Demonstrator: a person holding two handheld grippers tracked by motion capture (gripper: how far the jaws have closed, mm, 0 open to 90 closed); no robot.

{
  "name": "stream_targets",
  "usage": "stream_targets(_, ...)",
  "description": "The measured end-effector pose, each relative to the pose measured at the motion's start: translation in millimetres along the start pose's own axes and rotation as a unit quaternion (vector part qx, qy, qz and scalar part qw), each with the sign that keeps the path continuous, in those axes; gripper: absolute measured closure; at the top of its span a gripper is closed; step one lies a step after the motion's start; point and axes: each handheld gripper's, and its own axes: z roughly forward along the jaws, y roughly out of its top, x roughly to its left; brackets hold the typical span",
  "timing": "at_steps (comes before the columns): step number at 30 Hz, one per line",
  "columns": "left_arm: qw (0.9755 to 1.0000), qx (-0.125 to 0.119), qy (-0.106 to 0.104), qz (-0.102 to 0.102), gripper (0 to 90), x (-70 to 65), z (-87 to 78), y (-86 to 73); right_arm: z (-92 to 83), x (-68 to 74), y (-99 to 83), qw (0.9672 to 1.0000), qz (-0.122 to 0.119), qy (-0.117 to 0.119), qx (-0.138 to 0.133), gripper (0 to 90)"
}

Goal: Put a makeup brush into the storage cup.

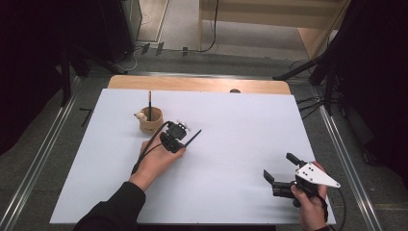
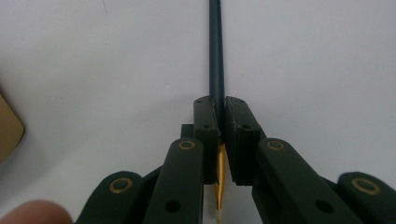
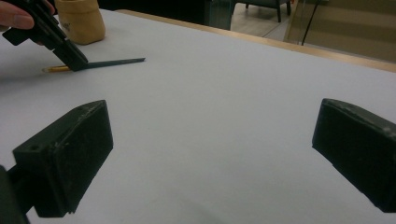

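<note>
The left gripper (image 2: 219, 135) has its fingers (image 2: 205, 126) pressed together on a slim dark pen (image 2: 216, 51) with a golden section just behind the grip. In the left gripper view the dark shaft runs straight out from between the fingers over the white surface, and the golden part shows in the narrow slit below them. In the right gripper view the pen (image 3: 114, 62) lies low along the desk, its golden end poking out on the left side of the left gripper (image 3: 77, 63). From the high view the left gripper (image 1: 179, 144) sits left of the middle of the desk (image 1: 240, 125), with the pen (image 1: 192, 138) angled up to the right from it.

Just to the far left of that gripper stands a tan cup (image 1: 150, 121). A dark stick (image 1: 149, 105) stands upright in it, and a small pale figure (image 1: 140, 115) sits at its left rim. The cup's side also shows at the far left of the right gripper view (image 3: 80, 21).

The right gripper (image 1: 280, 167) is held at the near right corner of the desk, well apart from the pen and cup. Its fingers (image 3: 70, 154) are spread wide with nothing between them but bare white surface.
</note>
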Motion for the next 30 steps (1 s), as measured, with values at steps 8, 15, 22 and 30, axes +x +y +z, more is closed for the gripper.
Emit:
stream_targets(8, 0.9996, -0.018, -0.019, -0.012, 84.9, 5.7, -4.5, -2.8, 0.3, 0.1, -0.1, 1.0, 0.001, 0.0, 0.0, 0.0)
stream_targets(15, 0.9979, -0.048, -0.034, -0.029, 84.9, 11.8, -15.7, -7.8, 0.3, 0.4, 0.1, 1.0, 0.0, 0.0, 0.0, 0.0)
stream_targets(22, 0.9952, -0.078, -0.046, -0.037, 85.0, 15.5, -27.0, -16.6, 0.3, 1.5, 0.5, 1.0, -0.001, 0.001, 0.0, 0.0)
stream_targets(30, 0.9911, -0.111, -0.058, -0.047, 85.0, 16.5, -40.4, -27.8, 1.5, 3.2, 0.9, 1.0, -0.003, 0.002, 0.001, 0.0)
